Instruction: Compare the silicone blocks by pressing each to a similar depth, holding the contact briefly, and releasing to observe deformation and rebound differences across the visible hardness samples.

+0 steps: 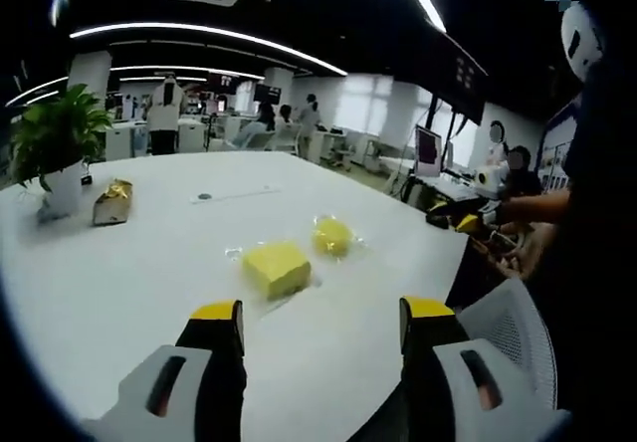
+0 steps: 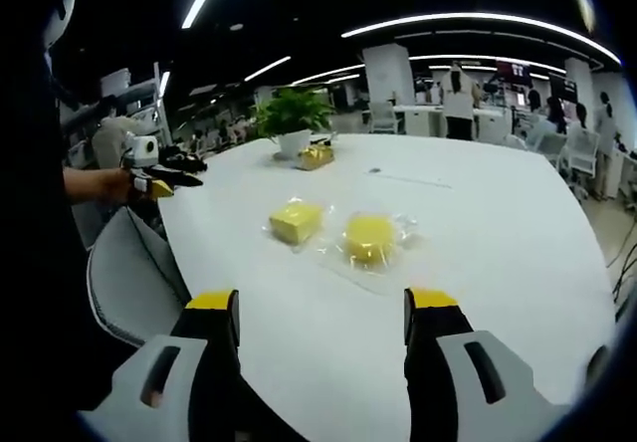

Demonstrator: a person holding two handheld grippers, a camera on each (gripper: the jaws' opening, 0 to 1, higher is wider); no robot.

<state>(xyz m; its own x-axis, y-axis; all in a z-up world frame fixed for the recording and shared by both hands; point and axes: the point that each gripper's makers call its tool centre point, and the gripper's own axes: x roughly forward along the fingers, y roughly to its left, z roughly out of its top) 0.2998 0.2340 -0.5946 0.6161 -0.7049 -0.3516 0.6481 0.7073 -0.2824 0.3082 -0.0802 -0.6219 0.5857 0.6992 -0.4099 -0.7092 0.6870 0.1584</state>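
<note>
Spread wide and holding nothing, the yellow-tipped fingers (image 1: 218, 313) of the left gripper (image 1: 320, 315) hang above the near part of the white table (image 1: 129, 273), and the right gripper (image 2: 323, 305) stands the same way in its own view, jaws apart over the table edge. Two yellow silicone blocks lie on the tabletop, each on a clear plastic wrapper: a square block (image 1: 276, 268) and a round block (image 1: 332, 235), near each other but apart. Seen from the right gripper view, the square block (image 2: 296, 221) sits to the left and the round block (image 2: 369, 237) to the right, both well ahead of the jaws and untouched. Farther back on the table stand a potted plant (image 1: 55, 143) and, just beside it, a small gold-wrapped package (image 1: 112, 203). A white mesh chair (image 2: 129, 283) stands at the table edge. Beyond it the other gripper (image 2: 159, 178) shows in a person's hand
</note>
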